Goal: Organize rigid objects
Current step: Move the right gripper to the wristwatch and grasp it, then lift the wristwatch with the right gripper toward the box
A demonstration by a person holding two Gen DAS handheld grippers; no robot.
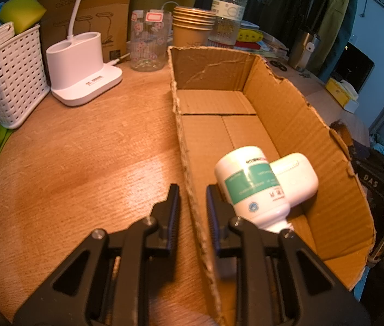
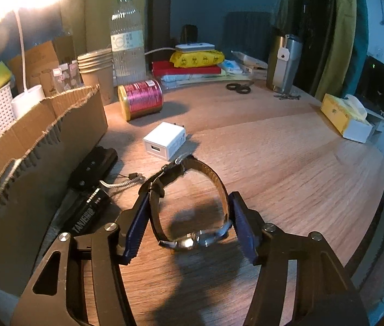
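Right gripper (image 2: 189, 214): blue-padded jaws clamp a dark-strapped, steel-cased wristwatch (image 2: 192, 203) above the wooden tabletop (image 2: 287, 163). White cube USB charger (image 2: 164, 141) lies just beyond; brown cardboard box (image 2: 42, 141) at left.
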